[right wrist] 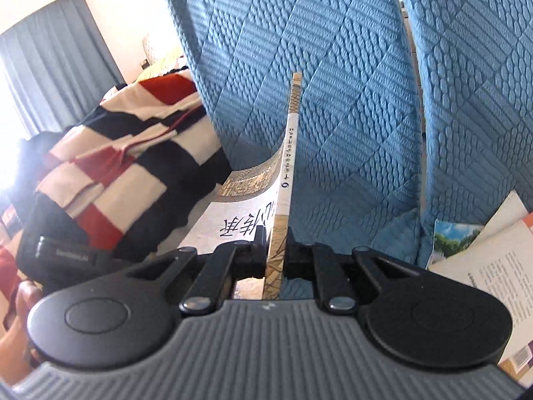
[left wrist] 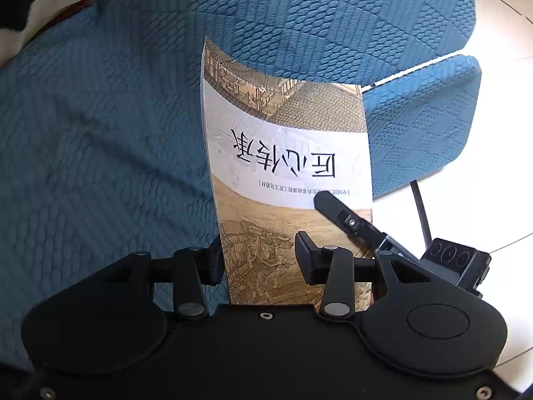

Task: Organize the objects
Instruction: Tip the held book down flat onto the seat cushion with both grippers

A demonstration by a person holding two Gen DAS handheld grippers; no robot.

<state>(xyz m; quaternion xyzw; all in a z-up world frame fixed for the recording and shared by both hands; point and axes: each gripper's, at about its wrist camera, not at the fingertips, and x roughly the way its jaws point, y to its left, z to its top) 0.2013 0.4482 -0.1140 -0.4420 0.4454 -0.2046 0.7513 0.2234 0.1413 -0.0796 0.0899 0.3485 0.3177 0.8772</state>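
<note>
While the right gripper (right wrist: 275, 253) clamps the book (right wrist: 278, 233) by its spine, the left gripper (left wrist: 260, 260) straddles the book's (left wrist: 286, 166) cover edge, its jaws apart and not pressing on the book. The book is held above a blue quilted sofa (left wrist: 100, 116). A striped blanket (right wrist: 126, 166) lies towards the sofa's left end, loose papers (right wrist: 493, 253) towards its right.

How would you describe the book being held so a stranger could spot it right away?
Start at the blue quilted sofa. Raised in front of it is a thin book, clamped in the right gripper. Its white band with large black characters distinguishes it from the open books lying beside the sofa.
</note>
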